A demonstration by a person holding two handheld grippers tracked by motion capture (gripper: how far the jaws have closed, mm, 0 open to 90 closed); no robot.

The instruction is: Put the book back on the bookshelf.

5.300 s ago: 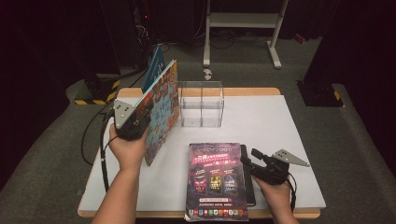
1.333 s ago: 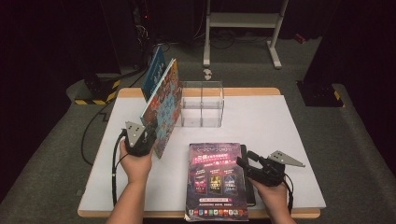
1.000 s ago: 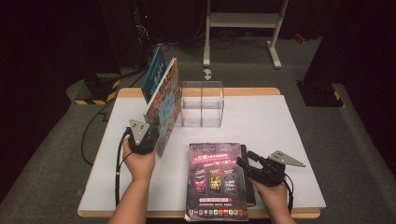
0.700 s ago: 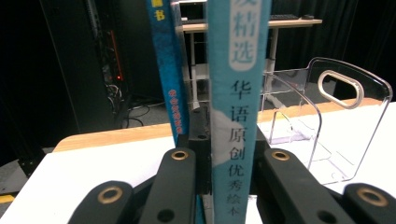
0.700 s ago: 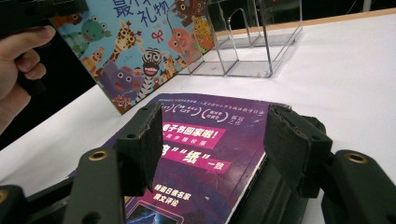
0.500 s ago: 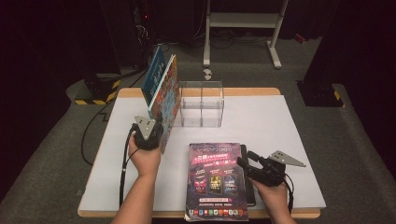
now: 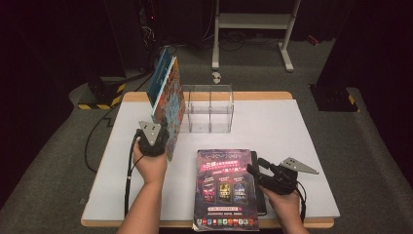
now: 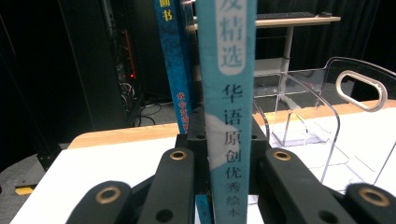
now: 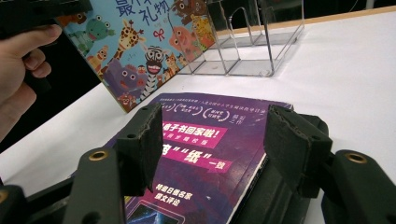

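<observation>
Left gripper (image 7: 152,141) was clamped on the spine of the picture book (image 7: 170,105), jaws pinched tight either side of it, as the left gripper view made plain. Book stood on edge, tilted, just left of the clear acrylic rack (image 7: 209,108), beside a second blue book (image 7: 158,78) behind it. Right gripper (image 7: 258,171) hovered over the purple magazine (image 7: 225,187) lying flat at the near edge of the table (image 7: 292,126); jaws stood apart, gripping nothing.

Judged the step to be getting the book upright into a rack slot. Best done, I thought, by keeping the grip low on the spine, squaring the book to the dividers first, then sliding it in without nudging the light rack.
</observation>
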